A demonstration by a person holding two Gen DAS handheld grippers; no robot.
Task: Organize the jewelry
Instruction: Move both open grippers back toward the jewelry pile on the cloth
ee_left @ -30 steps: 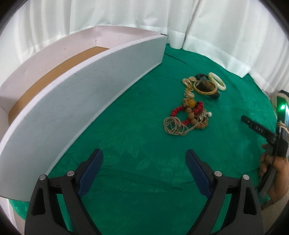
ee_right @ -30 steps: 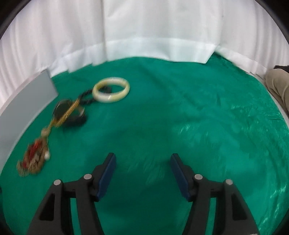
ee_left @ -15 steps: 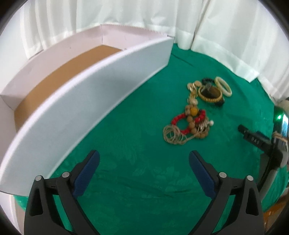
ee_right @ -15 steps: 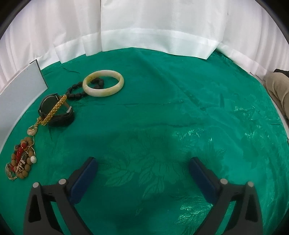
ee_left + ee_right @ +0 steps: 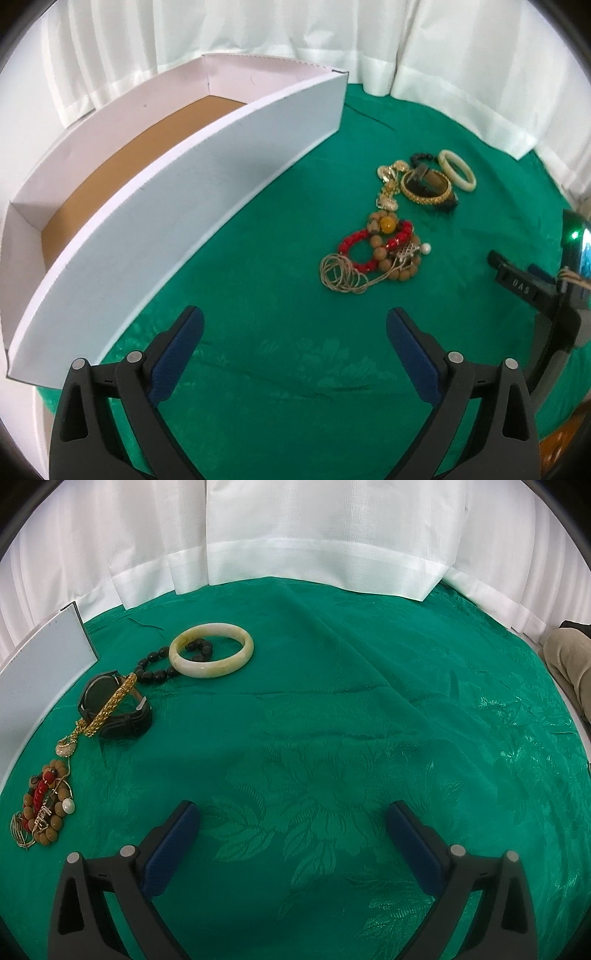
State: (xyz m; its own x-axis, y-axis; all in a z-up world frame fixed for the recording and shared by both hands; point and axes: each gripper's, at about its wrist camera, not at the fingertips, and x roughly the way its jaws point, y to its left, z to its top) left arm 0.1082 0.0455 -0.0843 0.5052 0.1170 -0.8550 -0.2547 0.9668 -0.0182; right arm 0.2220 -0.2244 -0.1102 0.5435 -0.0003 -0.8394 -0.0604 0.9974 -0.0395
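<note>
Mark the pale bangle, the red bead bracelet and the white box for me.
pale bangle (image 5: pixel 245 644): right wrist view, right side of its band.
red bead bracelet (image 5: pixel 349 245): left wrist view, left beads.
white box (image 5: pixel 207 206): left wrist view, near outer wall.

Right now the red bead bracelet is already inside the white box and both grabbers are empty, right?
Not quite. The red bead bracelet lies on the green cloth, outside the white box, as the left wrist view shows. Both grabbers, left and right, are indeed empty.
</note>
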